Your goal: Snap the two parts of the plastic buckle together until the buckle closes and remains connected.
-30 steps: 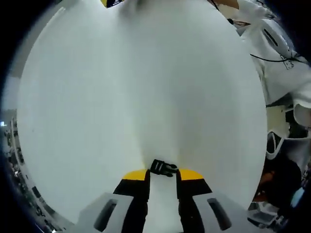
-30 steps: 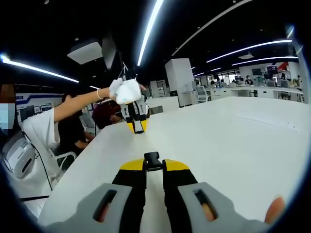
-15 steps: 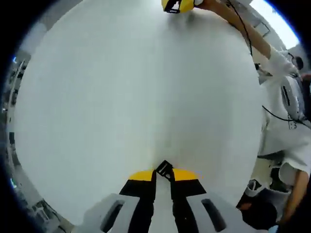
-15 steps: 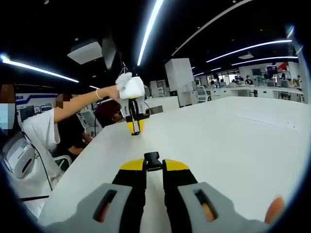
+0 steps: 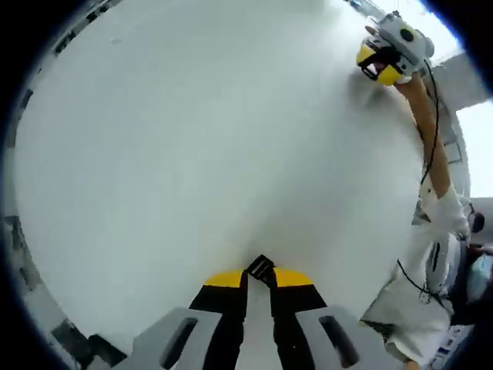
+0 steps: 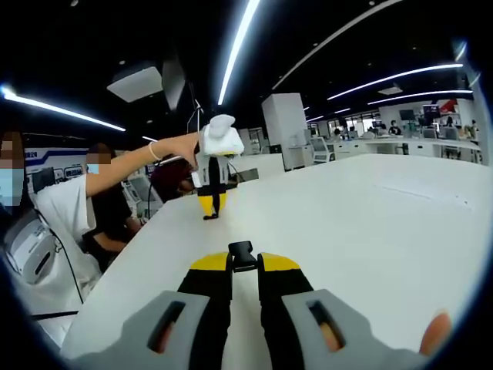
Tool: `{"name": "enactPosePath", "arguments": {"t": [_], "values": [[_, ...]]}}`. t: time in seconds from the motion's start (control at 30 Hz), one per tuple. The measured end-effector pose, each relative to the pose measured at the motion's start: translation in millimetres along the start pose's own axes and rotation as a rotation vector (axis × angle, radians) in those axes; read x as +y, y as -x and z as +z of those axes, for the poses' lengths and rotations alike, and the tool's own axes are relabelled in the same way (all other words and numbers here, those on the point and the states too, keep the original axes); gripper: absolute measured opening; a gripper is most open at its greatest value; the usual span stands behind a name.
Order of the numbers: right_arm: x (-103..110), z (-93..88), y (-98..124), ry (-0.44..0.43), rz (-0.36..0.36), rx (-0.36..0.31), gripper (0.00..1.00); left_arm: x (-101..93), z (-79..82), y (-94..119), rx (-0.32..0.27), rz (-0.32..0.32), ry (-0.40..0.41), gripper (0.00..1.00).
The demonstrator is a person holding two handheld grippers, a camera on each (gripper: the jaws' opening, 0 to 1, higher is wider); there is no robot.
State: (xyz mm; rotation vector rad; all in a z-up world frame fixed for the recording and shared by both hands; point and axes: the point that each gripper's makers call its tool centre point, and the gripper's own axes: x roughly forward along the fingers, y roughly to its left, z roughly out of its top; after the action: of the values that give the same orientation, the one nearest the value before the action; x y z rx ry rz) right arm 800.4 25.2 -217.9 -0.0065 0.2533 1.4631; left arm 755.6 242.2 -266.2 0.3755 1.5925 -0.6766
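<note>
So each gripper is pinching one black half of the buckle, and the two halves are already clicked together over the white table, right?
Not quite: the halves are not joined. Each gripper does pinch a black piece, but they are far apart. The right gripper view shows the right gripper shut on its buckle half, with the left gripper across the white table. The left gripper view shows the other buckle half.

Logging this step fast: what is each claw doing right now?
Left claw: shut on a black buckle part, above the white table.
Right claw: shut on the other black buckle part.
</note>
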Motion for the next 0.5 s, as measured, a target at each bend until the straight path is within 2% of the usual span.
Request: {"name": "enactPosePath", "arguments": {"t": [0.1,0.2,0.3,0.5], "values": [[-0.3,0.0,0.0,0.0,0.0,0.0,0.12,-11.2,1.5,-1.2,-0.054,-0.063,0.177,0.11],[-0.7,0.1,0.2,0.0,-0.001,0.0,0.12,-10.1,-1.6,-0.8,-0.069,-0.063,0.328,0.11],[-0.6,0.5,0.1,0.001,0.0,-0.001,0.12,-6.9,-2.4,0.5,-0.102,-0.037,0.398,0.11],[-0.4,0.7,0.0,0.0,0.0,-0.002,0.12,-7.7,-15.6,-5.6,-0.069,0.01,0.412,0.11]]}}
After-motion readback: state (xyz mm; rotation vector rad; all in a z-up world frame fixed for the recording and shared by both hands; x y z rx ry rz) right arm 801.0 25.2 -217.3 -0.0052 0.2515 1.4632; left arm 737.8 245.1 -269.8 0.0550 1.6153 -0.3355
